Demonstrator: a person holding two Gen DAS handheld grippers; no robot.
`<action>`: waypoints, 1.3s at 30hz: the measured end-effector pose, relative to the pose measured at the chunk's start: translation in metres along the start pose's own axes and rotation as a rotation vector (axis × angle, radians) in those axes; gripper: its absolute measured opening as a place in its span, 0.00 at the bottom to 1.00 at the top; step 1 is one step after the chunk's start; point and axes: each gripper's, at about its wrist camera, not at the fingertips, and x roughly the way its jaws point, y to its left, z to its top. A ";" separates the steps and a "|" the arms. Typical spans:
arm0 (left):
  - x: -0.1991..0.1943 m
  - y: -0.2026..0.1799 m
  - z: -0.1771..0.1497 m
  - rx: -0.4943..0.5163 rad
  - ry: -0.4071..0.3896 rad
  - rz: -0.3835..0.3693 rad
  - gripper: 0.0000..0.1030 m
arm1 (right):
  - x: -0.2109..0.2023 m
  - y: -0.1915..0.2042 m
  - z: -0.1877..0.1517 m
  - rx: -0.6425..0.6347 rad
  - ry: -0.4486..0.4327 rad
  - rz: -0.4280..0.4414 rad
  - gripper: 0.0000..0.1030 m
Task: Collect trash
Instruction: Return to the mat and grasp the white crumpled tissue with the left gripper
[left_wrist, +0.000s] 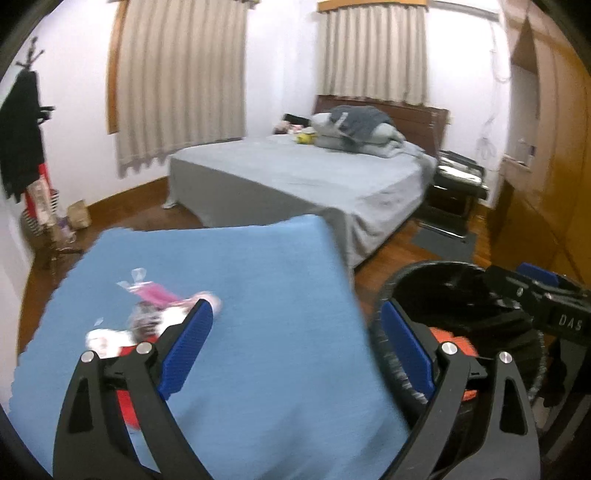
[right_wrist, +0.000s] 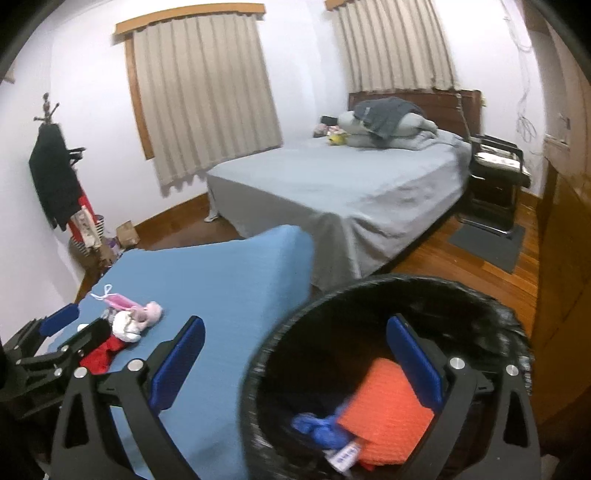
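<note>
Right gripper (right_wrist: 295, 363) first: jaws spread wide, nothing pinched between the blue pads, and it hangs right over the mouth of the black trash bin (right_wrist: 280, 325). Down inside the bin, at five o'clock in the right wrist view, lie an orange cloth (right_wrist: 384, 410) and a crumpled blue piece (right_wrist: 317, 432), with a small white label just below them.

Over to the left gripper (left_wrist: 297, 341): jaws also gaping, empty, poised above the blue-covered table (left_wrist: 240, 266). Its left pad sits just beside the trash pile (left_wrist: 147, 317) at nine o'clock in the left wrist view: a pink wrapper, white crumpled bits, something red underneath. Blur makes it impossible to tell whether the pad touches the pile. The bin rim shows at three o'clock there, the right gripper reaching across it.

From the right wrist, the same pile lies at nine o'clock on the blue cover, with the left gripper's black frame just beside it.

Further out: a grey bed (right_wrist: 332, 184) at twelve o'clock, beige curtains (right_wrist: 207, 96) behind it, a coat stand (right_wrist: 55, 170) at ten o'clock, wooden floor (right_wrist: 443, 266) beyond the bin.
</note>
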 end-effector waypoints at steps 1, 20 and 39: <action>-0.002 0.010 -0.002 -0.011 0.000 0.020 0.87 | 0.005 0.009 0.000 -0.009 0.000 0.001 0.94; -0.002 0.160 -0.027 -0.153 0.049 0.250 0.87 | 0.081 0.149 -0.019 -0.153 0.082 0.139 0.94; 0.065 0.226 -0.049 -0.255 0.172 0.180 0.74 | 0.140 0.194 -0.033 -0.222 0.182 0.202 0.94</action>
